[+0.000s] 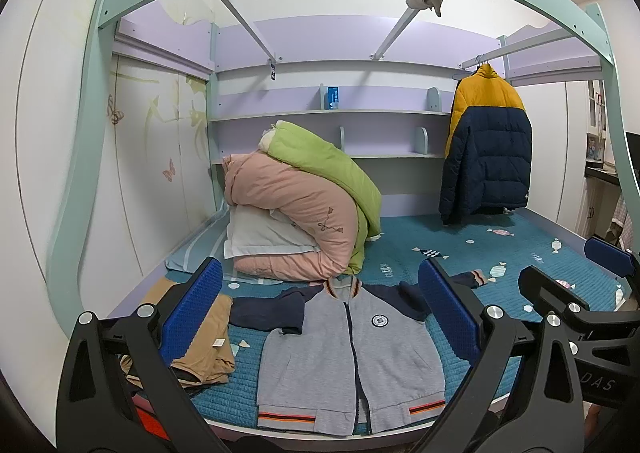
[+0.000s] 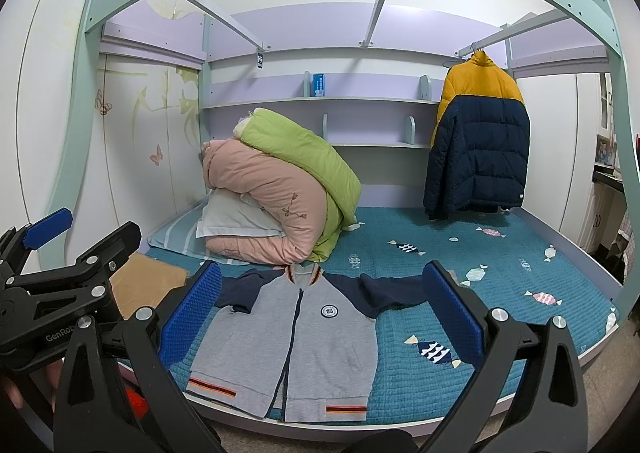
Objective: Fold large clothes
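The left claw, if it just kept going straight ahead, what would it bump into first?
Probably the grey zip jacket lying flat on the bed: the open left claw frames it, held above and apart. Aimed slightly higher, it might reach the pink quilt instead; depth is unclear.

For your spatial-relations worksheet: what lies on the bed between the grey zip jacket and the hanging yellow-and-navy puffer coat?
Only bare teal quilt with candy and fish prints separates the jacket from the coat; the right wrist view shows it best.

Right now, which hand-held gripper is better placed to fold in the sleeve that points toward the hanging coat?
The right hand-held gripper: it is open, and that sleeve of the jacket lies just inside its outer finger.
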The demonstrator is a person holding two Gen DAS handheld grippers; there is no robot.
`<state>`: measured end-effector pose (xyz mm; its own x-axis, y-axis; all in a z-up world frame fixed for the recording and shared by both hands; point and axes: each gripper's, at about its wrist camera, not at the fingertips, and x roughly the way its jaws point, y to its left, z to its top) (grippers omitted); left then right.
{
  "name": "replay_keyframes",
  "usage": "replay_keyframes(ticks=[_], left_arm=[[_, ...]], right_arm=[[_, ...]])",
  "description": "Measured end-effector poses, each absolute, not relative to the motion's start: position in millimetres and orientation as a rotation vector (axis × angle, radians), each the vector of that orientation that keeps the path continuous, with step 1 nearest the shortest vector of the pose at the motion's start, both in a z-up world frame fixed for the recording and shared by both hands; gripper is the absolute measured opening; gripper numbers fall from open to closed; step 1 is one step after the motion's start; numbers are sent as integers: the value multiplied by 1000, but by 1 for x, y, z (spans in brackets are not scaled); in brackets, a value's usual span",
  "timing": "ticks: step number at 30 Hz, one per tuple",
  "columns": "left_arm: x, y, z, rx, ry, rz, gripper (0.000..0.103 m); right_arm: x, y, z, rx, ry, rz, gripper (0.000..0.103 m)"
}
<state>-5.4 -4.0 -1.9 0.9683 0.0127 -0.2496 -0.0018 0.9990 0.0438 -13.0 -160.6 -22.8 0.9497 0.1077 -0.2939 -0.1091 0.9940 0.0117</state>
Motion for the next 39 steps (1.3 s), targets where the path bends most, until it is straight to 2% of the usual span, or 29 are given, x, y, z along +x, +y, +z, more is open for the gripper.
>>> replay_keyframes(ticks=[39], left_arm=[[-3, -4, -2, 47, 251, 10, 98]], right_arm=[[-13, -164, -22, 4, 302, 112, 97]])
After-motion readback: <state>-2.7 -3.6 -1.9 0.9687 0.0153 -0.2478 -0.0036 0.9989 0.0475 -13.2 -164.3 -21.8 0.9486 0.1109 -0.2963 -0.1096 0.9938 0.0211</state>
